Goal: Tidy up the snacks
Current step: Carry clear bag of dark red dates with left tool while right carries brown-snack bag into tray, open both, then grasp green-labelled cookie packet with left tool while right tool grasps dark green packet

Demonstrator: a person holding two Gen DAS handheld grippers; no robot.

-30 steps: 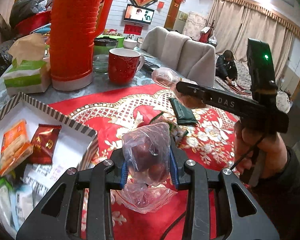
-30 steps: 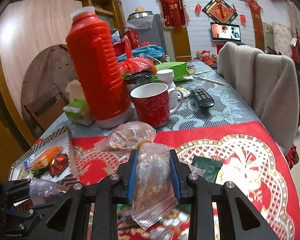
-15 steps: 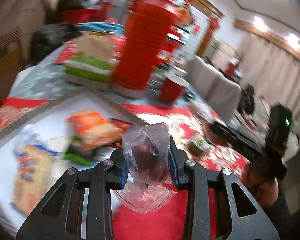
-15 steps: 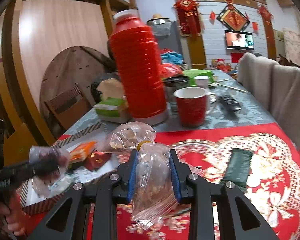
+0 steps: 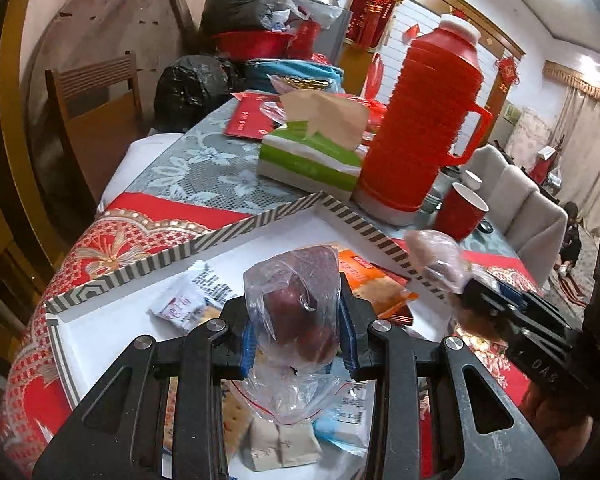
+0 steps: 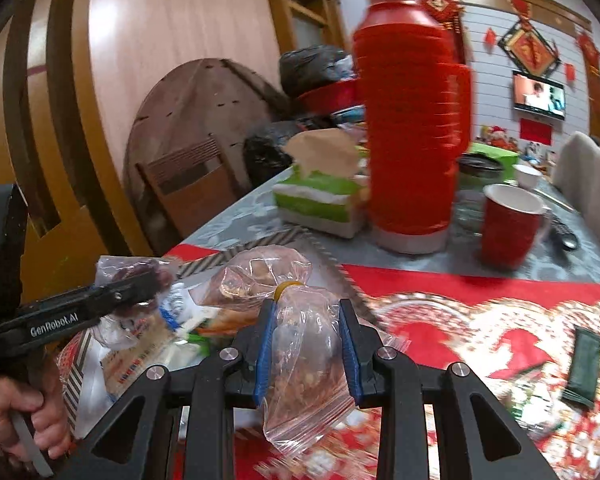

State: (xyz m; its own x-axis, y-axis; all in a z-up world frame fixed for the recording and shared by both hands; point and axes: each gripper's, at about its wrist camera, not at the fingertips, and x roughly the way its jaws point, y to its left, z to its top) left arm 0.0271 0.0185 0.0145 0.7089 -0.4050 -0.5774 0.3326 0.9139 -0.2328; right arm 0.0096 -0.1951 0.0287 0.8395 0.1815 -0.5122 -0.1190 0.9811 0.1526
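My left gripper is shut on a clear bag of red dates, held over the white tray with a striped rim. In the tray lie an orange packet, white sachets and other small snack packs. My right gripper is shut on a clear zip bag of nuts tied with a yellow band, just right of the tray's edge. The right gripper shows at the right of the left wrist view, and the left gripper with the date bag at the left of the right wrist view.
A tall red thermos, a green tissue box and a red mug stand behind the tray. A dark green packet lies on the red cloth to the right. Black bags and a wooden chair are beyond the table's left end.
Both grippers have swung left, still holding their bags. The left one now hangs over the tray instead of the red cloth; the right one has come up to the tray's edge.
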